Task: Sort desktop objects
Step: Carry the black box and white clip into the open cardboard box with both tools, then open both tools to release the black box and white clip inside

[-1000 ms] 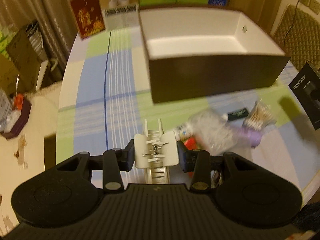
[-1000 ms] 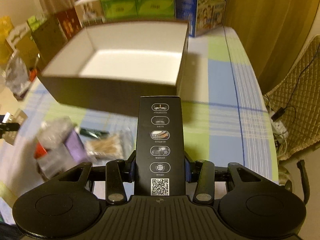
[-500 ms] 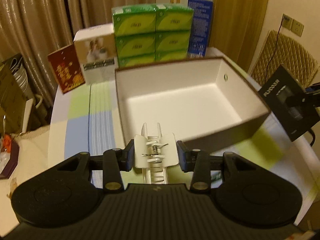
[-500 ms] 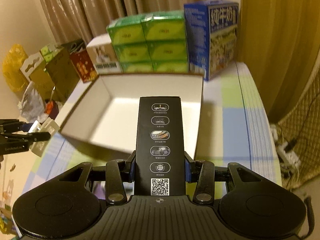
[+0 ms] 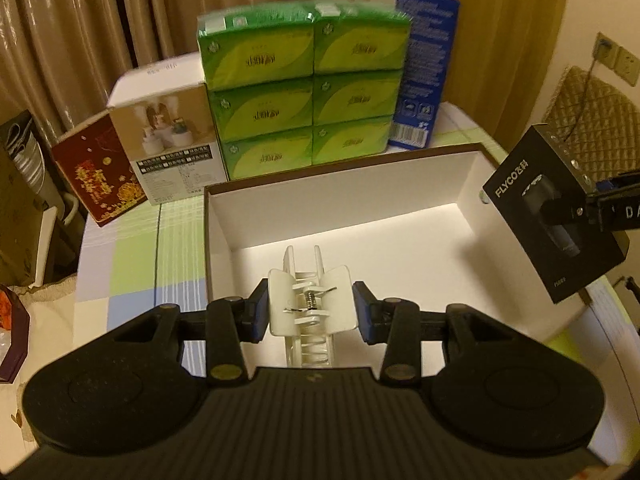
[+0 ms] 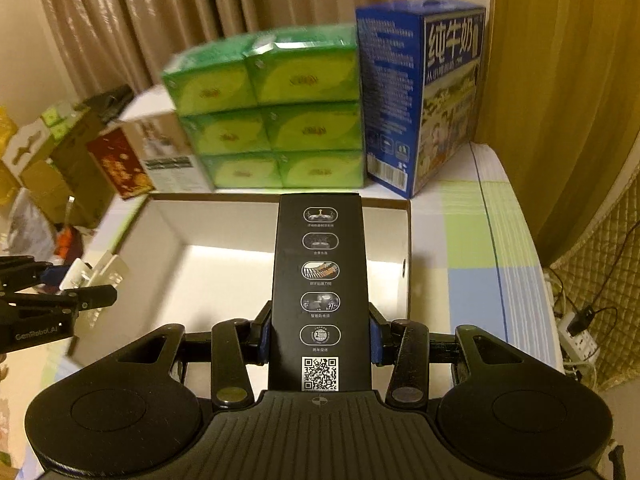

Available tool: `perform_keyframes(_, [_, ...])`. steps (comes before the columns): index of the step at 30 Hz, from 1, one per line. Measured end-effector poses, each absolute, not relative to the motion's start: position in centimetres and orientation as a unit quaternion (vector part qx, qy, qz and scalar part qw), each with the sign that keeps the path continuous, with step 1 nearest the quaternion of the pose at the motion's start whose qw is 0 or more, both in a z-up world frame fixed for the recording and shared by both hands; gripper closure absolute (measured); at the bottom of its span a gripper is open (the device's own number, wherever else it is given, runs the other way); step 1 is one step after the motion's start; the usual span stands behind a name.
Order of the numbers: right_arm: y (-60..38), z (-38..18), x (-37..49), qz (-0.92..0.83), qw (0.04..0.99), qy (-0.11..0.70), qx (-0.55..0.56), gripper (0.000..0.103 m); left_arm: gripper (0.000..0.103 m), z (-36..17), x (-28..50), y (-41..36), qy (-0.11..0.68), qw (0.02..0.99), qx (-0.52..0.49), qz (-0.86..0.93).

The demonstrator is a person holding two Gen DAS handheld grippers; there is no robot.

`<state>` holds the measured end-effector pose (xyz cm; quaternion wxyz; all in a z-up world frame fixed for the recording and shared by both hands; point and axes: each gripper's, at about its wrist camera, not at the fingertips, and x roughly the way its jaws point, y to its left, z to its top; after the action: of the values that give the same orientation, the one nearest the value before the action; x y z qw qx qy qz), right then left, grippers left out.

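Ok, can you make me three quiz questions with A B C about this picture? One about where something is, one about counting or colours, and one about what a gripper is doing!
1. Where are the green packs?
A. Inside the big open box
B. Behind the big open box, stacked up
C. On the floor

2. How many green packs can you count on the front of the stack?
A. Six
B. Two
C. Ten

3. What is the left gripper doing?
A. It is wide open and holds nothing
B. It holds a blue carton
C. It is shut on a white hair clip

Answers:
1. B, the stack stands past the far wall of the big open box.
2. A, there are three rows of two.
3. C, the white hair clip sits between its pads.
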<state>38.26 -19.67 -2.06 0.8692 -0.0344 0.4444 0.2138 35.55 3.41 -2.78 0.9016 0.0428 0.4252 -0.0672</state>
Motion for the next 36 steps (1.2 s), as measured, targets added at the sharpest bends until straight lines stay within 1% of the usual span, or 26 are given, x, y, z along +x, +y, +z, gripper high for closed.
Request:
perform_keyframes(7, [-18.2,-6.3,43.1,0.173,0.853,0.490,-0.054,0.062,0.066,-6.5,41.0,2.6,0.460,0.884,0.062,-0.052])
perform_keyframes(15, [-17.1,-8.9,46.5,0.147,0.847,0.505,-0.076,0.062,0.066,-9.9,45.2,2.7,0.485,0.871,0.069,-0.036])
perform_keyframes(26, [-15.3,-10.9,47.4,0.134,0.857,0.478,-0.139,0.062,0.066,-11.9,47.1,2.5,0.497,0.863,0.083,-0.029])
perform_keyframes(31, [-14.4,-11.6,46.9,0.129,0.868,0.439,-0.194,0.062,0.066,-12.4,47.5,2.4,0.496,0.863,0.091,-0.029])
perform_keyframes(32, [-14.4,-11.7,46.9,0.130,0.868,0.437,-0.198,0.061,0.066,-12.5,47.6,2.4,0.496,0.863,0.091,-0.029])
perform_keyframes(34, [-14.4,-11.6,46.9,0.140,0.864,0.442,-0.197,0.055,0.066,-12.5,47.6,2.4,0.495,0.863,0.095,-0.028])
perform_keyframes(36, [-14.8,-11.1,46.7,0.156,0.866,0.439,-0.181,0.046,0.066,-12.4,47.6,2.3,0.492,0.864,0.099,-0.029])
